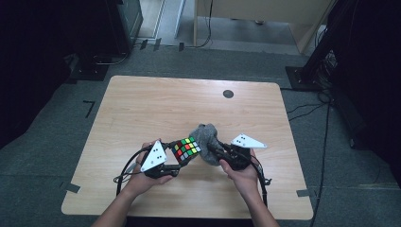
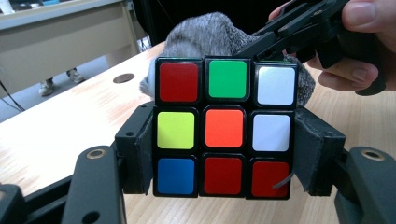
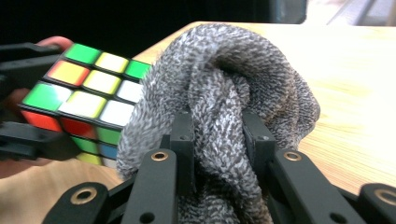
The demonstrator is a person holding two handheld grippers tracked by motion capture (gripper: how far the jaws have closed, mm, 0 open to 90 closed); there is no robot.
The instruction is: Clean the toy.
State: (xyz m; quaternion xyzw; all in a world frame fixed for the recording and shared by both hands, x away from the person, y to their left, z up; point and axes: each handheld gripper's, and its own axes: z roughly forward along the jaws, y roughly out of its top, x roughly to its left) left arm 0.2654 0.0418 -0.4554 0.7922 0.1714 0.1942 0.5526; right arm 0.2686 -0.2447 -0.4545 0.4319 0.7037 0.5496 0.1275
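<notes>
Gripping glossy plastic cube (image 2: pixel 223 128) w/ left tool (image 2: pixel 224 156), fuzzy grey cloth (image 3: pixel 224 88) bunched in right tool (image 3: pixel 218 140)

Glossy plastic cube (image 2: pixel 224 128); fuzzy grey knit cloth (image 3: pixel 224 93); table (image 1: pixel 142 109) probably wood-grain laminate.

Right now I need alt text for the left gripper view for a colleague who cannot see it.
A scrambled puzzle cube is clamped between the left gripper's black jaws, its orange-centred face toward the camera. Behind it, the right gripper holds a grey knitted cloth above the wooden table.
</notes>
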